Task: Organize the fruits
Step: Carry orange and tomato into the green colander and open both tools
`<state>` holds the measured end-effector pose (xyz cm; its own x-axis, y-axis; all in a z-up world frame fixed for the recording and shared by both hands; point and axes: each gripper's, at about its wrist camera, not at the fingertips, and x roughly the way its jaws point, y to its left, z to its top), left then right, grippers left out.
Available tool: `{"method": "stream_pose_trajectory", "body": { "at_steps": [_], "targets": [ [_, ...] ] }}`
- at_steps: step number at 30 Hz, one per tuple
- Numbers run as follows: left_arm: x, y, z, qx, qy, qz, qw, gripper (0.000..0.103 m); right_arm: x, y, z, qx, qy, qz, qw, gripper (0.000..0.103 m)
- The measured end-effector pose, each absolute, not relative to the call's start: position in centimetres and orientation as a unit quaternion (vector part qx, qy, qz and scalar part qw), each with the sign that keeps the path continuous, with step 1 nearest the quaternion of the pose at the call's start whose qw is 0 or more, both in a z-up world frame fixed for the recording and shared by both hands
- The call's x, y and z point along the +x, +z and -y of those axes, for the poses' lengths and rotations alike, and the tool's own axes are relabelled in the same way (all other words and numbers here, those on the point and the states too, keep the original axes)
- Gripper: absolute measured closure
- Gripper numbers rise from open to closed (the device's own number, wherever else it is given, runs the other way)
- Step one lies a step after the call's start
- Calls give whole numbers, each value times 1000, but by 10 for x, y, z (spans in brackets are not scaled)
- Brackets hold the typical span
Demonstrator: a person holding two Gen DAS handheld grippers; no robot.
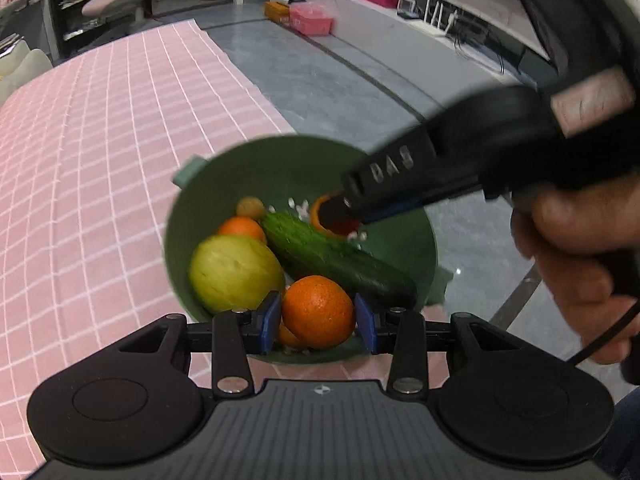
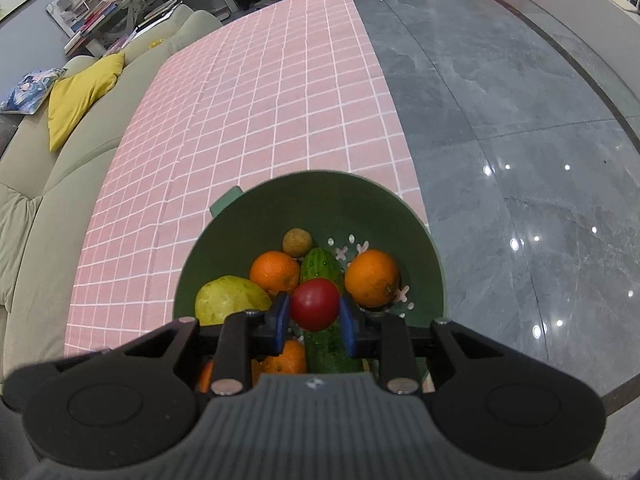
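Observation:
A green strainer bowl (image 1: 400, 236) (image 2: 332, 200) stands at the table's right edge on the pink checked cloth. It holds a cucumber (image 1: 336, 260) (image 2: 326, 266), a yellow-green pear-like fruit (image 1: 234, 272) (image 2: 230, 300), several oranges (image 2: 372, 278) and a small brown round fruit (image 1: 250, 207) (image 2: 297, 242). My left gripper (image 1: 318, 320) is shut on an orange (image 1: 318, 312) just over the bowl's near rim. My right gripper (image 2: 315, 314) is shut on a red tomato (image 2: 315, 309) above the bowl; it also shows in the left wrist view (image 1: 340, 216), reaching in from the right.
The pink checked tablecloth (image 1: 100, 160) (image 2: 260, 120) stretches left and away. Grey glossy floor (image 2: 520, 140) lies to the right past the table edge. A beige sofa (image 2: 44, 184) with a yellow cushion stands on the left. Pink boxes (image 1: 310, 20) sit on the far floor.

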<state>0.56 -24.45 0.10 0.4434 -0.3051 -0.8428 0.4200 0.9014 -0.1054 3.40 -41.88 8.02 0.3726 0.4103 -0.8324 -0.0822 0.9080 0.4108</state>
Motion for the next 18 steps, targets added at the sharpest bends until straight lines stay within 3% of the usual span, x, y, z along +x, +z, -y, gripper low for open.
{"method": "stream_pose_trajectory", "body": {
  "at_steps": [7, 9, 15, 18],
  "targets": [
    [7, 1, 249, 66, -202, -486, 847, 55, 29, 77, 417, 146, 163, -549, 807, 75],
    [9, 7, 248, 56, -198, -487, 849, 38, 29, 77, 421, 152, 159, -546, 808, 68],
    [4, 27, 251, 53, -186, -477, 857, 35, 24, 89, 433, 165, 158, -529, 817, 68],
    [1, 40, 247, 42, -168, -472, 864, 25, 15, 101, 437, 139, 140, -513, 836, 65]
  ]
}}
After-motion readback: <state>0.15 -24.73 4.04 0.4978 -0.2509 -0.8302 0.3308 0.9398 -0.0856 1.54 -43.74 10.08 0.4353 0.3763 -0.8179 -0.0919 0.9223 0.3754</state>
